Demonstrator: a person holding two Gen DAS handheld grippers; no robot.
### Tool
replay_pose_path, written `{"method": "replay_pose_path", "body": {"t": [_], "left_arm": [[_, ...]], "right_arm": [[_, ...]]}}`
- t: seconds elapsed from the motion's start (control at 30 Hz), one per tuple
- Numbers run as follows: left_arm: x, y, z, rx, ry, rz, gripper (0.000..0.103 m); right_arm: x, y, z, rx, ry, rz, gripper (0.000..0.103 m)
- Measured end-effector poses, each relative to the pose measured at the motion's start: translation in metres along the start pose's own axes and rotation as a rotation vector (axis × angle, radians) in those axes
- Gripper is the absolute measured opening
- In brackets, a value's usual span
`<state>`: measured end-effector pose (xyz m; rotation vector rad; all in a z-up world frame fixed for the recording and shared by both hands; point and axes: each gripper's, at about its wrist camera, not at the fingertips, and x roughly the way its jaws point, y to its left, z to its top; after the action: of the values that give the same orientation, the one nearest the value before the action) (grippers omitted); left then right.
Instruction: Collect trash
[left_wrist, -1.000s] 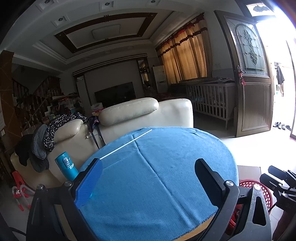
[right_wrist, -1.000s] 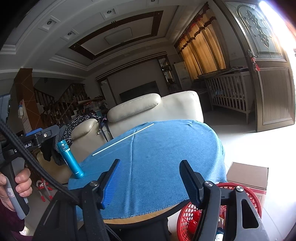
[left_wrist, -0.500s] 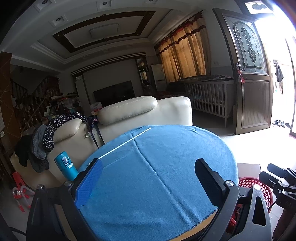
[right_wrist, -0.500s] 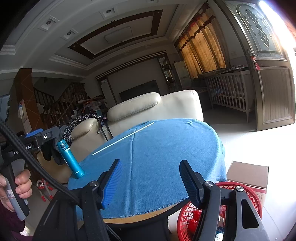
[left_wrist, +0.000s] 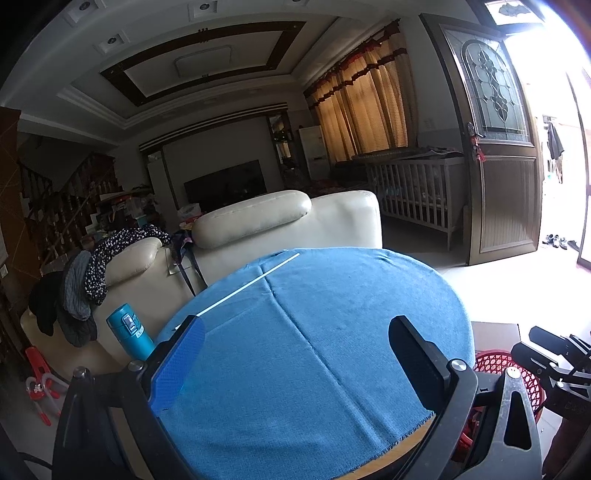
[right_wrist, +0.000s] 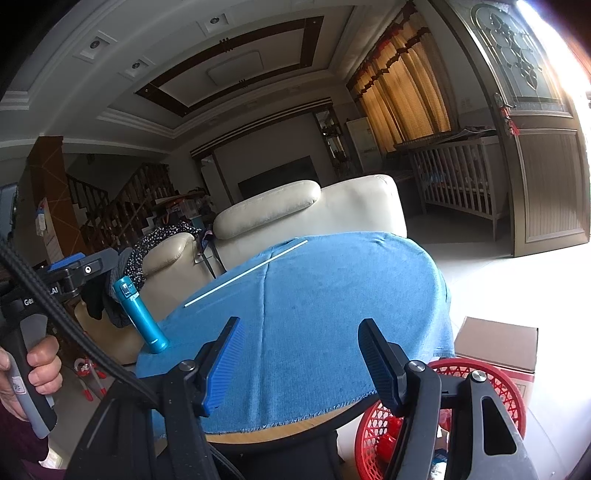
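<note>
A round table with a blue cloth (left_wrist: 332, 332) (right_wrist: 314, 314) lies ahead. A thin white stick (left_wrist: 247, 284) (right_wrist: 245, 272) lies on its far left part. A red mesh basket (right_wrist: 491, 391) (left_wrist: 517, 373) with trash in it stands on the floor at the table's right. My left gripper (left_wrist: 295, 332) is open and empty above the table's near side. My right gripper (right_wrist: 299, 332) is open and empty at the near edge. The left gripper also shows at the left of the right wrist view, its pads (right_wrist: 66, 264) just visible.
A teal flask (right_wrist: 138, 314) (left_wrist: 129, 330) stands on the table's left edge. A cardboard box (right_wrist: 495, 341) sits behind the basket. A cream sofa (left_wrist: 288, 225) with clothes on it stands past the table. A crib and a wooden door are at the right.
Both views have shifted very slightly; the grippers stay open and nothing on the table has moved.
</note>
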<state>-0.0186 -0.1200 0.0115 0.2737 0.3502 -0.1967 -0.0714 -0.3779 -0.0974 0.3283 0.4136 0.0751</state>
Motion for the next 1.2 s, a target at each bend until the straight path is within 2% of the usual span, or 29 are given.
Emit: {"method": "replay_pose_path", "body": {"t": [1.2], "left_arm": [[0.0032, 0.0005, -0.001, -0.018, 0.029, -0.007, 0.1]], "right_arm": [[0.0042, 0.0019, -0.005, 0.001, 0.011, -0.002, 0.068]]}}
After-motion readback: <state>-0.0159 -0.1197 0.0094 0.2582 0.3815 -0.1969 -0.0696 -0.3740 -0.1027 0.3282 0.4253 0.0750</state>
